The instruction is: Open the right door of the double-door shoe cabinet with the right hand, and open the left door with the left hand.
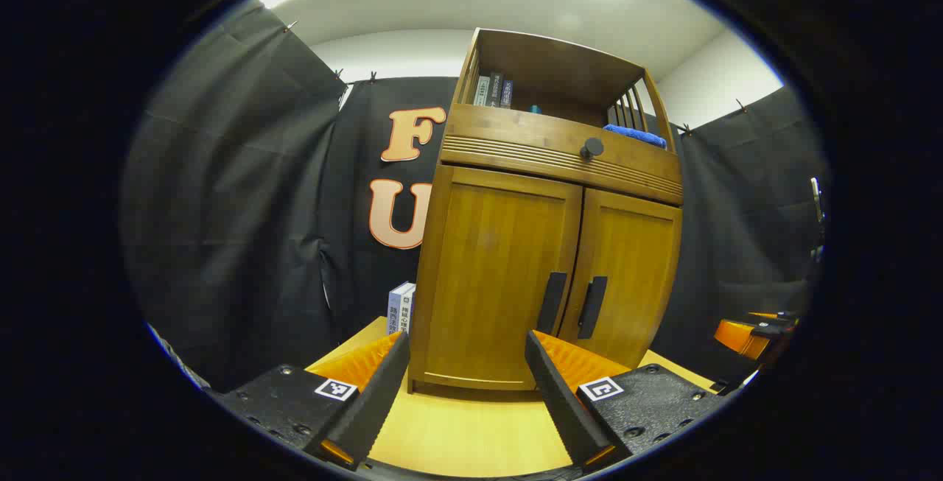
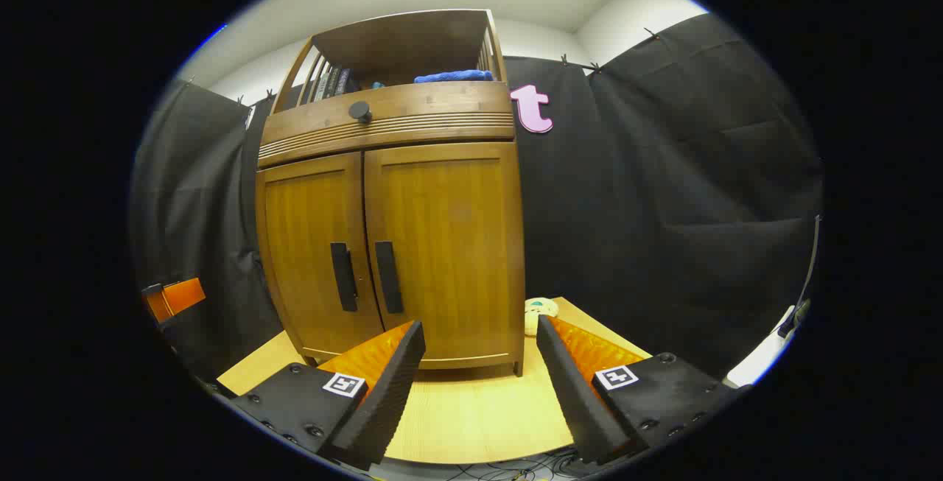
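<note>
One shoe cabinet [image 1: 545,245] stands on the bench [image 1: 471,429], both doors closed: left door [image 1: 497,275], right door [image 1: 626,275], two handles at the centre seam. Left claw [image 1: 466,385] and right claw [image 2: 479,378] face it, wide open, holding nothing.

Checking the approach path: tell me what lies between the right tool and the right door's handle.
Just bare tabletop in the right gripper view: the open right tool faces the shut right door, whose handle stands untouched.
</note>
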